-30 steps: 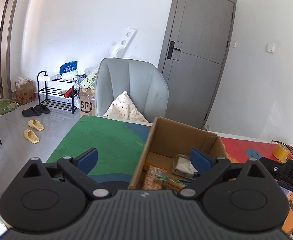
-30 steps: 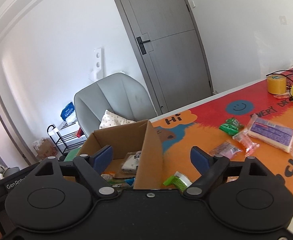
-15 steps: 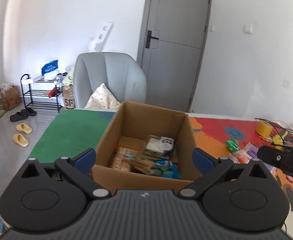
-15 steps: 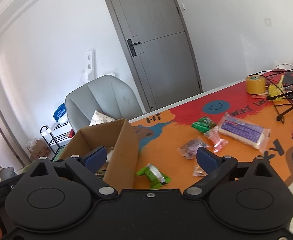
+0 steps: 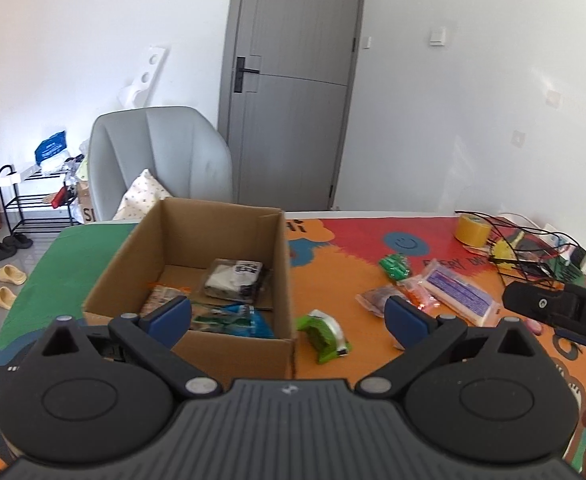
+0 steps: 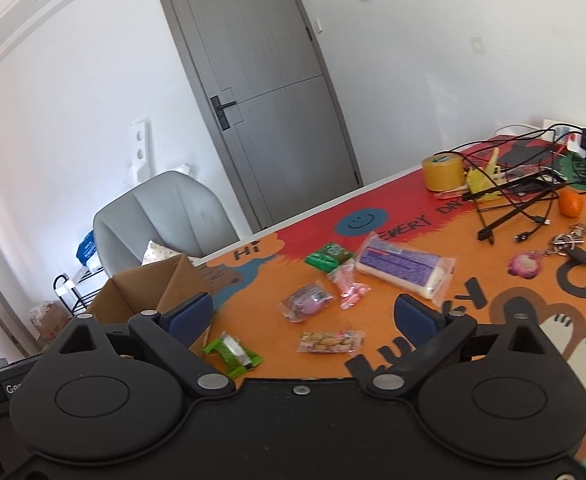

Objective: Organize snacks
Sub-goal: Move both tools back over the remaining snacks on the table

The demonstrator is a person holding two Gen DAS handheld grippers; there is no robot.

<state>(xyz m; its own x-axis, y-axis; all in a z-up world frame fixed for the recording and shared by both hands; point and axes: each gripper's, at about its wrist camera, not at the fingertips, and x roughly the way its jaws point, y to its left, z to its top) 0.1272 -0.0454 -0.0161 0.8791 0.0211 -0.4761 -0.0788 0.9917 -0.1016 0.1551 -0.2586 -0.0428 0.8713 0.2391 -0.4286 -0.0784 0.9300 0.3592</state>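
- we are between picks: both of our grippers are empty and we are looking for the next snack to put away.
- the cardboard box [image 5: 197, 276] sits in the middle left of the left wrist view. it already has some snacks in it: a black and white packet [image 5: 235, 278], a blue packet [image 5: 239, 318] and a brownish packet [image 5: 163, 298].
- our left gripper [image 5: 289, 314] has its jaws wide apart with nothing between them. it hangs over the near wall of the box.
- our right gripper [image 6: 305, 314] has just been opening and its jaws now stand wide apart. nothing is held between them.
- a green packet [image 6: 233, 354] lies on the colourful mat [image 6: 473, 296], just beside the box, in the lower left of the right wrist view.
- a small packet of nuts or crackers [image 6: 331, 342] lies low in the middle of that view, between the right gripper's jaws as we look, but down on the mat and not touched.
- further up the frame we see a purple packet [image 6: 305, 304], a pink packet [image 6: 349, 284], a dark green packet [image 6: 329, 255] and a long white and purple packet [image 6: 405, 268].
- we think the next move is to bring the right gripper down onto the small packet in front of it, close gently, and carry it left to the box.
- the packets are thin and lie flat, so we think the jaws must go low to the mat to catch one.
- the tape roll [image 6: 443, 172], cables [image 6: 505, 200], orange [image 6: 571, 203] and keys [image 6: 573, 242] in the upper right are not snacks, so we leave them.
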